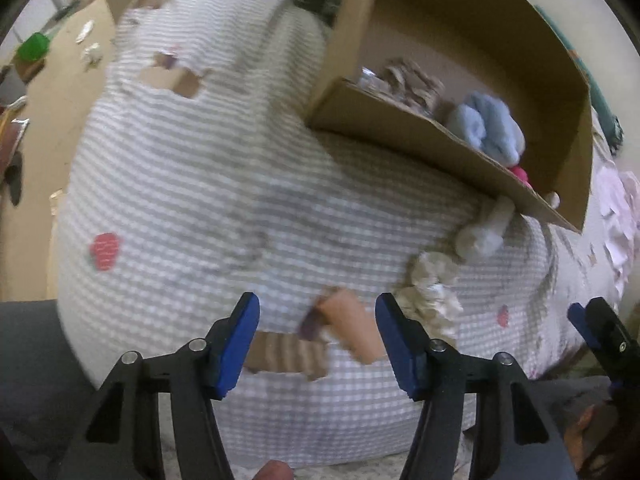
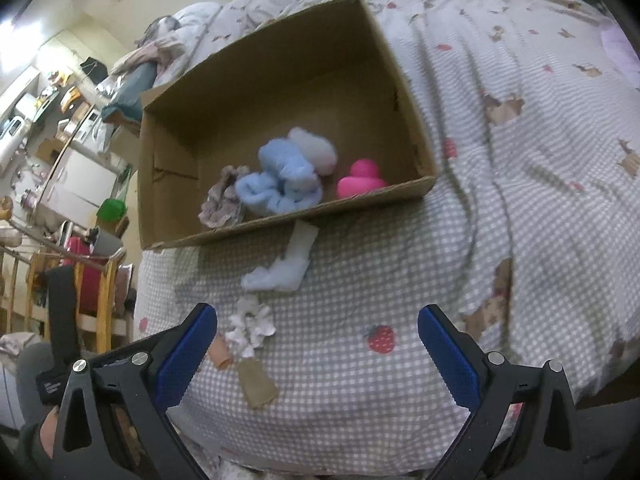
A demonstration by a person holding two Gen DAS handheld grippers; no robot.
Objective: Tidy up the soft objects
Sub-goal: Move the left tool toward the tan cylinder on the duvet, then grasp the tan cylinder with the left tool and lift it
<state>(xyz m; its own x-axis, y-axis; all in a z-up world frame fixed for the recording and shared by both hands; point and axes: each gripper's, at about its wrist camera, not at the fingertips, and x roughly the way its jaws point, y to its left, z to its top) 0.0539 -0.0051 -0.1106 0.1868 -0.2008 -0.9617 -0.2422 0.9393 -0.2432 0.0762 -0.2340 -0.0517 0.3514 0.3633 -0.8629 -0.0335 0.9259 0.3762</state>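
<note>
Fingers of the left gripper are spread wide apart, and nothing is held between them; only the gingham bedspread with its printed patches is seen in the gap. The right gripper is likewise held wide open and empty above the same bedspread, a printed strawberry being framed between its blue pads. A cream scrunchie is found just beside the left gripper's right-hand pad, whether touching it cannot be told; in the right wrist view the same scrunchie lies close to the left-hand pad. A pale blue sock is laid on the bedspread between the scrunchie and the cardboard box, its cuff reaching the box's near wall; in the left wrist view the sock is seen just under the box edge. Inside the box a light blue fluffy bundle, a white soft item behind it, a mauve scrunchie and a bright pink object are gathered near the front wall. The box's near wall stands between the grippers and these contents. Part of the right gripper is glimpsed at the right edge of the left wrist view. A green object and cluttered furniture are seen beyond the bed.
</note>
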